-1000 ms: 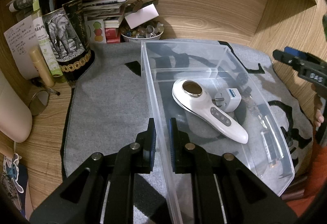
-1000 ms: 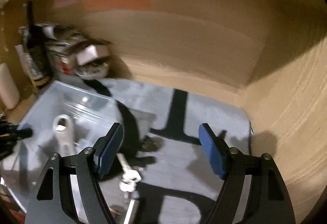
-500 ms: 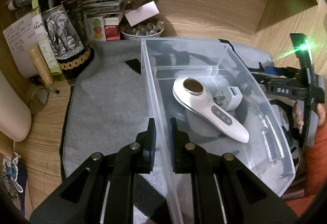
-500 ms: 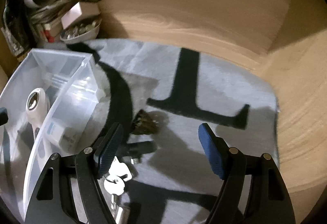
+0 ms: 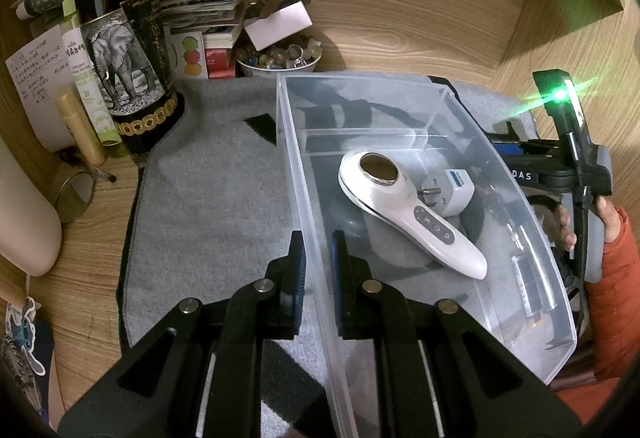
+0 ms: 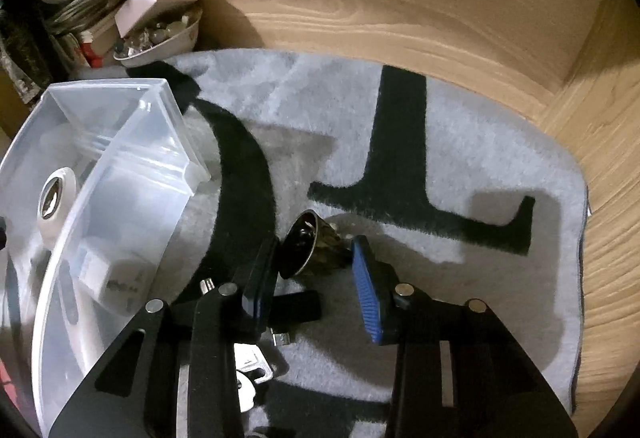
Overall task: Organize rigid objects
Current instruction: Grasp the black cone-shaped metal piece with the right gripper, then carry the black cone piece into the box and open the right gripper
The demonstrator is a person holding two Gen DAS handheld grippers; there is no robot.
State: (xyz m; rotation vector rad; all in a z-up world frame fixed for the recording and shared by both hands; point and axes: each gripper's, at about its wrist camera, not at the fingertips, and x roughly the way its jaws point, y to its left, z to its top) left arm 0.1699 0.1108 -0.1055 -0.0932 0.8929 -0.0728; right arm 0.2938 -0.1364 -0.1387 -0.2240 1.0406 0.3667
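The wooden bench [image 5: 420, 10] carried a grey mat [image 5: 216, 198] with black markings, and on the mat stood the clear plastic bin [image 5: 460, 118], its far end walled off by a divider. The left gripper [image 5: 318, 270] had its jaws pressed onto the bin's near long wall, one pad inside and one outside, steadying the thing just as it had a second before. Inside lay a white handheld massager [image 5: 404, 206], a white plug adapter [image 5: 450, 192] touching its side, and a clear tube-like item [image 5: 534, 278] along the far wall.

Now the change! A second earlier the right gripper [image 6: 316, 274] had hung high above the mat with its jaws spread wide; here it had dropped right down, and the jaws had narrowed to either side of a small dark bell [image 6: 312, 252] lying tipped over on the mat just beside the bin. The blue right pad [image 6: 366, 282] looked apart from the bell's crown, and the left pad seemed at the rim, though shadow made contact hard to call. So: bracketing, not yet gripping, by my reading.

That put the bell as the next piece bound for the bin. A set of keys [image 6: 248, 370] waited on the mat beneath the right gripper, partly hidden.
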